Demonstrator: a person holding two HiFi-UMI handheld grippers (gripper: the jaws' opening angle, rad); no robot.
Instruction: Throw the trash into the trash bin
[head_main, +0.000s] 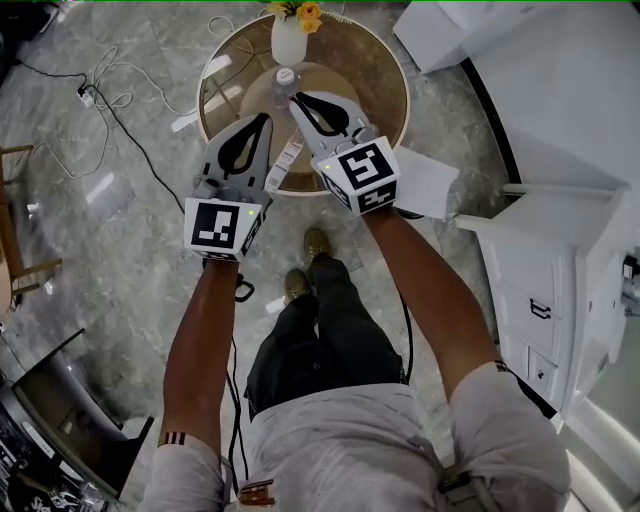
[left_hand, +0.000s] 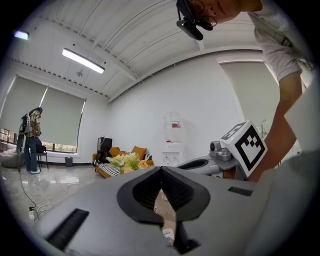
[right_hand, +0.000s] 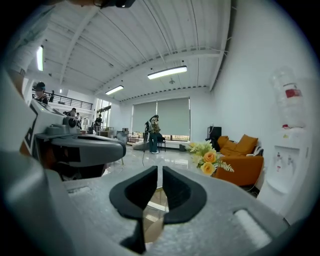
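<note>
Trash (head_main: 289, 156), a small printed wrapper by the look of it, is seen lying at the near rim of the round table (head_main: 385, 120). From above it falls between the two grippers. It also shows below the left jaws in the left gripper view (left_hand: 168, 233). No contact with either gripper can be confirmed.

A clear bottle (head_main: 285, 76) stands further in on the table, near the vase (head_main: 288, 42). Whether it counts as trash too cannot be told.

Left gripper (head_main: 266, 118): pads are closed together at the tip and nothing is pinched. Right gripper (head_main: 293, 99): jaws are parted by a thin slit only and nothing is between them. Both are held above the table, roughly level.

Step judged: pre-grasp, nothing picked up yet.

Next move, as judged:
- One gripper needs to be opened wider and lowered to the wrapper.
- The wrapper is thin and flat, so an edge pinch at the rim is probably needed.
- A slip or a push off the table is the likely risk.

The trash bin cannot be identified with confidence in any view, so it must be located before carrying.
</note>
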